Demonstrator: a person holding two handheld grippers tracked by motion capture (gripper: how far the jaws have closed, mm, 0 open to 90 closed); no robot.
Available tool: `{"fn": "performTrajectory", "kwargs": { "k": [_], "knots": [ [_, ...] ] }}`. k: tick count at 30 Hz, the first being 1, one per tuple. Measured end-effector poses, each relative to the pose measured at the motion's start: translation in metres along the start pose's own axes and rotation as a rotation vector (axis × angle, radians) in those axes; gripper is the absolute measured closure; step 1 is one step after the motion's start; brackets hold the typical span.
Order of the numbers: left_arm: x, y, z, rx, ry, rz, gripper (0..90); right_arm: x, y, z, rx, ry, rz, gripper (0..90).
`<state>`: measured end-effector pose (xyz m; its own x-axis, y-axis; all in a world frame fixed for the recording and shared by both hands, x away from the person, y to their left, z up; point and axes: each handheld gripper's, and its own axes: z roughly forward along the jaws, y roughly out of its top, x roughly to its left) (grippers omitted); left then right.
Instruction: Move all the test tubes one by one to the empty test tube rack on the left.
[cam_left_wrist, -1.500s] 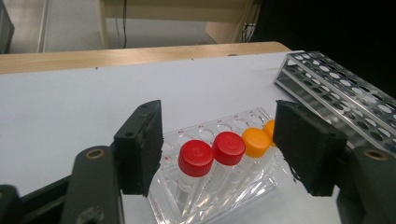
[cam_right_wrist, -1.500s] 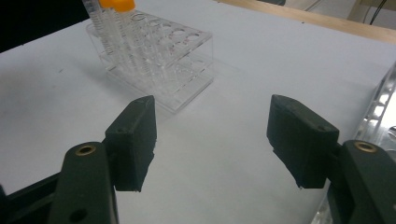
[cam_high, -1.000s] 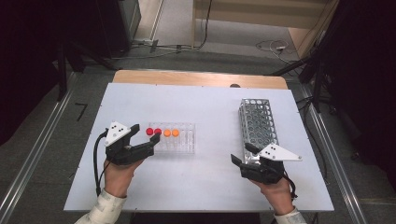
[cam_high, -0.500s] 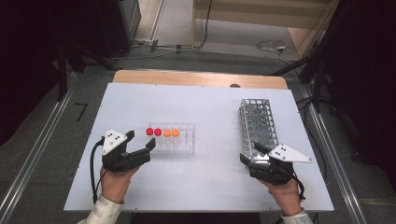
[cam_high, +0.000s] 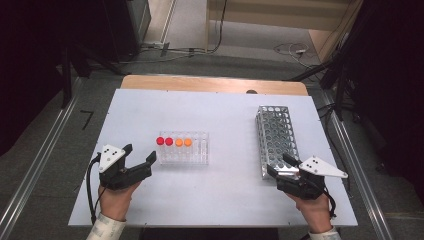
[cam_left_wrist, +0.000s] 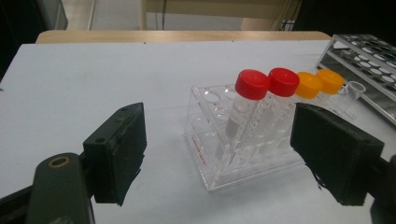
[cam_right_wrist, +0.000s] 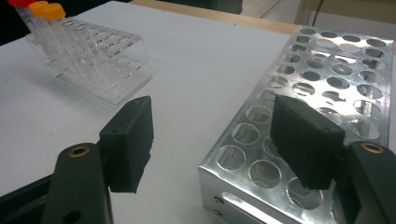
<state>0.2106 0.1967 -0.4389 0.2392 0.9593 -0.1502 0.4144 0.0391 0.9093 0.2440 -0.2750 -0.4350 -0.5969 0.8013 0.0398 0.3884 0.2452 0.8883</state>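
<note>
Red print on near wall of clear plastic rack (cam_left_wrist: 224, 154), too small to read; no other writing legible.

Left hand-held gripper (cam_high: 138, 159): jaws wide apart, nothing between pads, touching nothing. Held just beside left end of clear rack, pointed toward it, apart from it. In left gripper view, rack seen between the two black pads (cam_left_wrist: 119, 151). Pads flat, matte, rectangular, edges slightly frayed.

Right hand-held gripper (cam_high: 278, 165): jaws wide apart, nothing gripped. Positioned at near end of metal rack (cam_high: 275, 135); in right gripper view, one pad (cam_right_wrist: 303, 140) seen above rack's near corner, other over bare surface. Contact w/ rack: cannot tell.

Clear rack: transparent, stepped, round holes; sat mid-left on white surface (cam_high: 225, 115). Held 2 red-capped tubes (cam_left_wrist: 252, 86) and 2 orange-capped tubes (cam_left_wrist: 322, 83) in a row along back, plus one uncapped clear tube (cam_left_wrist: 353, 91) at row's end. Tube bodies clear w/ fine graduation marks.

Metal rack: shiny perforated sheet, box-shaped, grid of round holes, no tubes in it; sat right side of surface, well apart from clear rack.

Surface: smooth, matte white, wooden edge at far side.
</note>
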Motion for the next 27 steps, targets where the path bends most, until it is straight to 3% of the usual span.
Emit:
{"fn": "performTrajectory", "kwargs": {
  "k": [27],
  "knots": [
    [0.022, -0.011, -0.006, 0.015, 0.054, -0.011, 15.8, -0.036, -0.016, -0.024, -0.015, -0.099, 0.053, 26.2]
  ]
}}
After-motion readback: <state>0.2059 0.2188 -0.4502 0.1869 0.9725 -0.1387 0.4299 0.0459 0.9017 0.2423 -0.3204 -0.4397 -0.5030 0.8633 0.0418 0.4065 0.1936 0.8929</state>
